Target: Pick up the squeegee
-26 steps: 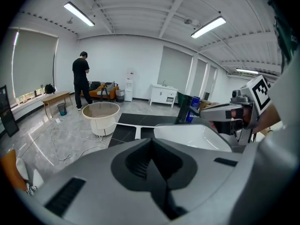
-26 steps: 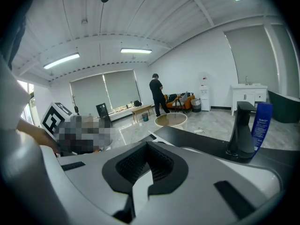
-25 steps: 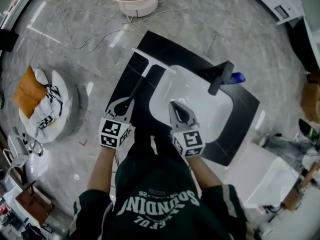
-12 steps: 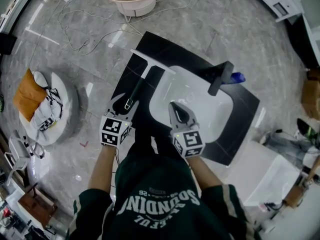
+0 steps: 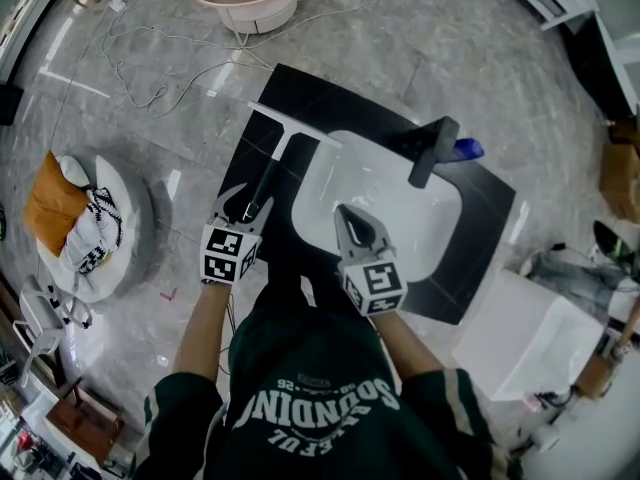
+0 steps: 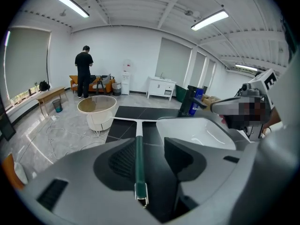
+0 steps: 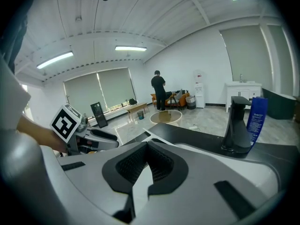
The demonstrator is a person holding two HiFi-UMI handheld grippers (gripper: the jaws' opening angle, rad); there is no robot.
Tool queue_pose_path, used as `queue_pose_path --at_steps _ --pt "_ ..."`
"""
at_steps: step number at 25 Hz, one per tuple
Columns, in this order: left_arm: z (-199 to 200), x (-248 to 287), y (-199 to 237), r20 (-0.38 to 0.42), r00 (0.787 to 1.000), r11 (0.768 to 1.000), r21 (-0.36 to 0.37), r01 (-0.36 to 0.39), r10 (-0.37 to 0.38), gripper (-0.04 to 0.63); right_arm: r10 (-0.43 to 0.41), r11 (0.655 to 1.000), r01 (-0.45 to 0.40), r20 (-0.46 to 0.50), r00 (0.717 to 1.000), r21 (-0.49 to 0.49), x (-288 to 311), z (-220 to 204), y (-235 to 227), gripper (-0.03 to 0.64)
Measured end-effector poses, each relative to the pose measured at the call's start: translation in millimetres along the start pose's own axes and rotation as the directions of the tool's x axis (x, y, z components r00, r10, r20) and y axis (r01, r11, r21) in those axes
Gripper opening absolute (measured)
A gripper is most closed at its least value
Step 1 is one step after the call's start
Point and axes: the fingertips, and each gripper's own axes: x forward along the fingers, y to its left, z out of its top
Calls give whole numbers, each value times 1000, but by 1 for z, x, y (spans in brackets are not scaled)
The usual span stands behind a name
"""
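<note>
Compared with a moment ago, the left gripper (image 5: 245,206) is sitting lower and further forward along the black counter (image 5: 330,93), and its jaws are now standing wide apart. In the left gripper view the squeegee (image 6: 138,153) is lying on the counter with the near end of its green handle running straight between the 2 jaws (image 6: 149,143), closer to the left pad, with neither pad pressing on it. Its white blade is lying crosswise well ahead of the gripper. Judgement: the approach is looking finished and the closing step is coming next; the squeegee is not yet picked up. The right gripper (image 5: 352,226) is hanging to the right of the left one over the white sink (image 5: 312,173), jaws together and holding nothing (image 7: 148,146). Edges: the sink rim is running just right of the handle, and the counter's edge is lying near on the gripper's left, so sideways room is looking tight. Straight up is open, and the faucet (image 5: 432,150) and blue bottle (image 5: 467,149) are standing well away to the right.
</note>
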Motion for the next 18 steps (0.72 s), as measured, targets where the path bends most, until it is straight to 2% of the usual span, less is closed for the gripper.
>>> queue_pose_path --at_steps 18 --pt "10 64 22 -86 996 998 42 36 -32 173 -86 995 87 -23 996 48 -3 -12 -20 0"
